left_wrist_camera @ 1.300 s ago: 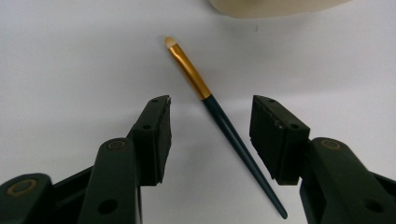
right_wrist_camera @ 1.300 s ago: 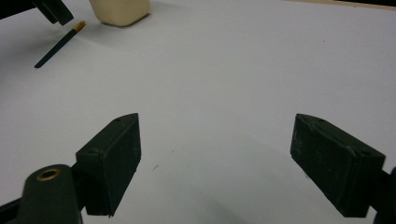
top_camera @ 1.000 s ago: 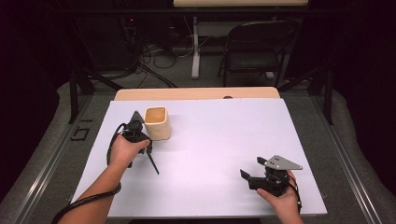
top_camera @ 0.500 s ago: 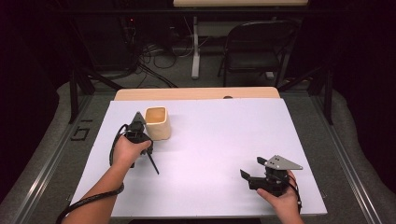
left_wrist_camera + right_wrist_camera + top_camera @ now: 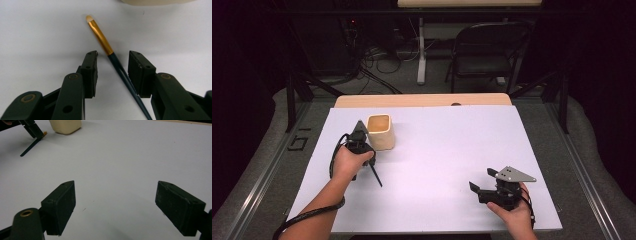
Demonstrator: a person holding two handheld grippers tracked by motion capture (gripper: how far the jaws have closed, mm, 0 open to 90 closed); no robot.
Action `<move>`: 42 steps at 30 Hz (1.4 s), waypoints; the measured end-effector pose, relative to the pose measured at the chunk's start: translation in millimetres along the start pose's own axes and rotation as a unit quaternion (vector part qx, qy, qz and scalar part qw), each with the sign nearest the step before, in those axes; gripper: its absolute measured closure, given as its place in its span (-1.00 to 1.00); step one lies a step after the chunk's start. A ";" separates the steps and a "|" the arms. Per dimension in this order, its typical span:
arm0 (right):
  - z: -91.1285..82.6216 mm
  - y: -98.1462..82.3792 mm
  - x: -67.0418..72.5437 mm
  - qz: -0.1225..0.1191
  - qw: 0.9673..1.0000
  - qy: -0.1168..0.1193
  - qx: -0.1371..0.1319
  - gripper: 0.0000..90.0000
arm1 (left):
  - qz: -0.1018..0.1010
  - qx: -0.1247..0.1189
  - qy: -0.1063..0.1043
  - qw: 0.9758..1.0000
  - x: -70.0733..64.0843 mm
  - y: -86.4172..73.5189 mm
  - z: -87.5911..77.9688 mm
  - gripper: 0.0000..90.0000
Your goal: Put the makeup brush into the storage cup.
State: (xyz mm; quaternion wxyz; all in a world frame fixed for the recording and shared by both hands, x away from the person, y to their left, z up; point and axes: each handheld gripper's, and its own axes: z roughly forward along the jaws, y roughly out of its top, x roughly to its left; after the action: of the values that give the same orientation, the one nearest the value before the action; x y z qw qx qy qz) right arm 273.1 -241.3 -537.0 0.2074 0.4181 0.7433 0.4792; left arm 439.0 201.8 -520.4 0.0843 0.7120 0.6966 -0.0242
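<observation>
**A:** At the 9 o'clock side of the table [image 5: 437, 200], state the position of the left gripper [image 5: 360, 141].

**B:** The left gripper is held in the person's left hand [image 5: 346, 162], jaws pointing toward 12 o'clock and down at the white surface. The brush [image 5: 105, 45] lies flat on the table between the jaws. Its pale tip points toward 11 o'clock in the left gripper view; its dark handle runs back toward 5 o'clock, passing close along the right-hand jaw.

**A:** State of the left gripper?

**B:** Its jaws have just been closing with the brush between them. A gap shows on the left-hand pad [image 5: 90, 72]. At the right-hand pad the handle runs so close that contact cannot be told. The gripper is not yet clenched on the brush.

**A:** Adjacent items?

**B:** A cream cup [image 5: 380, 131] stands upright just beside the left gripper, at its 2 o'clock in the high view. In the high view the brush handle [image 5: 375, 173] extends from under the hand toward 5 o'clock.

**A:** State of the right gripper [image 5: 484, 187]?

**B:** Released. Its jaws stand wide apart with bare table between them. It is held in the right hand [image 5: 514, 215] near the 5 o'clock corner of the table, well apart from the brush and cup, jaws facing 10 o'clock.
</observation>
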 end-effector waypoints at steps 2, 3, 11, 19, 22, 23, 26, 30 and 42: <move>0.3 -0.1 0.0 0.001 1.000 0.000 0.000 -0.64 | -0.005 0.000 -0.002 1.000 0.0 -0.5 0.5 0.35; 0.1 -0.1 0.0 0.001 1.000 0.000 0.002 -0.64 | -0.006 0.000 -0.004 1.000 0.2 -0.6 0.6 0.35; 0.1 -0.2 -0.1 0.002 1.000 0.000 0.002 -0.64 | -0.010 -0.002 -0.001 1.000 1.9 -2.4 1.7 0.45; 0.1 -0.1 0.0 0.001 1.000 0.000 0.002 -0.64 | -0.015 0.001 0.003 1.000 6.6 -4.3 2.3 0.62; 0.2 -0.1 0.2 0.003 1.000 0.000 0.003 -0.64 | -0.020 0.002 0.002 1.000 8.3 -4.5 2.6 0.75; 0.2 -0.1 0.1 0.002 1.000 0.000 0.003 -0.64 | -0.020 0.003 0.003 1.000 8.7 -4.3 2.6 0.78; 0.3 -0.1 0.2 0.002 1.000 0.000 0.003 -0.64 | -0.021 0.008 0.007 1.000 8.9 -3.4 2.8 0.82; 0.2 -0.2 -0.2 0.002 1.000 0.000 0.003 -0.64 | -0.019 0.007 0.012 1.000 7.4 -2.7 3.3 0.83; 0.3 -0.3 -0.2 0.002 1.000 -0.001 0.002 -0.63 | -0.017 0.005 0.007 1.000 8.8 -3.9 2.6 0.85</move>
State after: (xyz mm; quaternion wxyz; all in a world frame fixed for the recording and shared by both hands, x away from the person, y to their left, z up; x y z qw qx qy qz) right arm 273.3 -241.4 -537.5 0.2062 0.4201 0.7436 0.4775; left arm 435.5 210.1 -524.6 0.0753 0.7004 0.7094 -0.0248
